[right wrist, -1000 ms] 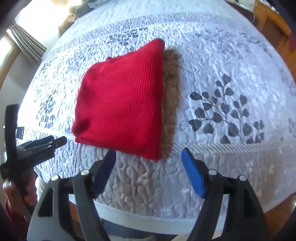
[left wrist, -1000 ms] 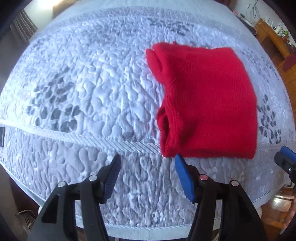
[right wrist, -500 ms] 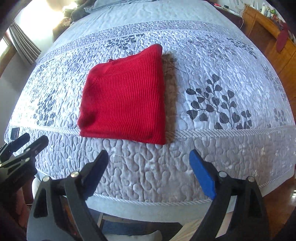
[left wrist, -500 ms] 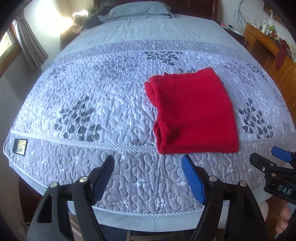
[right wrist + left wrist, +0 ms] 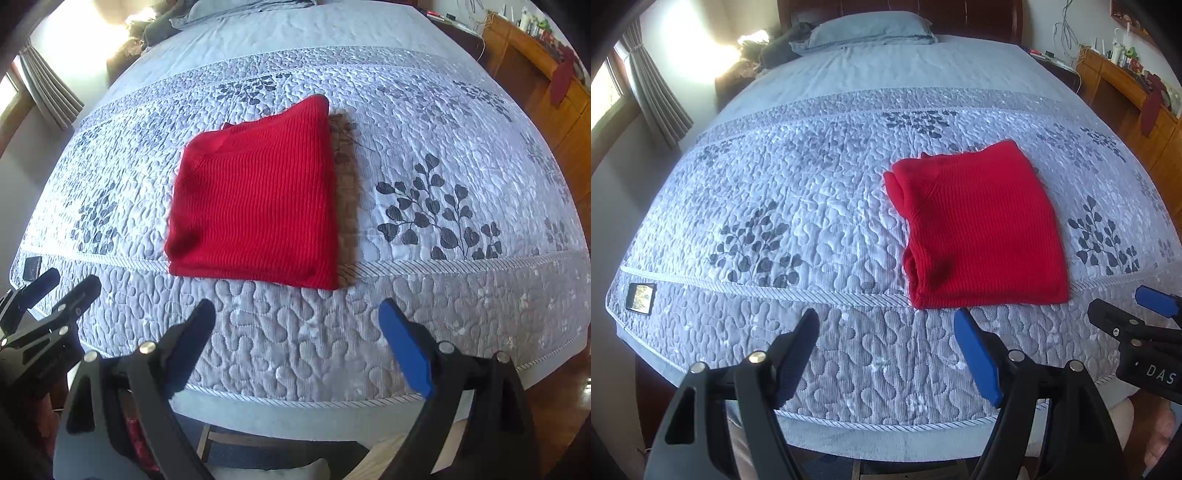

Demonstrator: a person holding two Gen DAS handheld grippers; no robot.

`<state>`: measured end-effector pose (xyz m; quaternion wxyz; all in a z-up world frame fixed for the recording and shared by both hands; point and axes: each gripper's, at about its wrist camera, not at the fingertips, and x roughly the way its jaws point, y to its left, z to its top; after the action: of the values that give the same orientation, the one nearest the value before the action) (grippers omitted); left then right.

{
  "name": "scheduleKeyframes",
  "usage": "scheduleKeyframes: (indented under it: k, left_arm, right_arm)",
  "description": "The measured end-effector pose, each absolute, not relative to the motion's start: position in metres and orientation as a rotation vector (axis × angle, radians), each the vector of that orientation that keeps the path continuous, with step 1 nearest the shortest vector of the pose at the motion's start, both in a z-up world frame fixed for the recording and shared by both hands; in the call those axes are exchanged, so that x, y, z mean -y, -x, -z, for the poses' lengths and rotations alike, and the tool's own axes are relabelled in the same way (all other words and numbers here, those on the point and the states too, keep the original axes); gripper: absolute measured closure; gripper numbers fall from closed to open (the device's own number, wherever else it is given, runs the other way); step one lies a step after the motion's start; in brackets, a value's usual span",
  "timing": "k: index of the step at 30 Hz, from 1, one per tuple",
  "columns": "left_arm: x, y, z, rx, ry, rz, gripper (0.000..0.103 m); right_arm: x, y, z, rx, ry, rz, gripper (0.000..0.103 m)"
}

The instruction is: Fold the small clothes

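Note:
A red knitted garment (image 5: 982, 229) lies folded into a flat rectangle on the grey quilted bedspread (image 5: 798, 206), near the bed's front edge; it also shows in the right wrist view (image 5: 255, 206). My left gripper (image 5: 886, 321) is open and empty, held off the bed's front edge, short of the garment's near left corner. My right gripper (image 5: 297, 314) is open and empty, held off the front edge below the garment's near right corner. Each gripper shows at the side of the other's view.
A small dark device (image 5: 641, 298) lies at the bed's front left corner. A pillow (image 5: 868, 29) and headboard are at the far end. A wooden dresser (image 5: 1134, 92) stands at the right, a curtained window (image 5: 646, 88) at the left.
Both grippers have pulled back and up from the folded garment, open throughout. More of the bed and room is in view now. The garment has not moved.

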<state>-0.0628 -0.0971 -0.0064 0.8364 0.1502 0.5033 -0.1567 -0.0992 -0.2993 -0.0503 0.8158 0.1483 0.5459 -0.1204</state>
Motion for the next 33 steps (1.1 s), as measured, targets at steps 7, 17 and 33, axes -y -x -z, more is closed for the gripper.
scheduleKeyframes:
  k: [7, 17, 33]
  left_arm:
    - [0.097, 0.061, 0.018, -1.087, -0.328, 0.317, 0.027]
    - [0.104, 0.061, 0.025, -1.104, -0.338, 0.336, 0.027]
    - [0.111, 0.061, 0.033, -1.137, -0.340, 0.347, 0.026]
  right_arm:
    - [0.301, 0.100, 0.063, -1.195, -0.324, 0.269, 0.014]
    - [0.306, 0.098, 0.067, -1.192, -0.325, 0.280, 0.014]
    - [0.306, 0.092, 0.070, -1.197, -0.335, 0.271, 0.013]
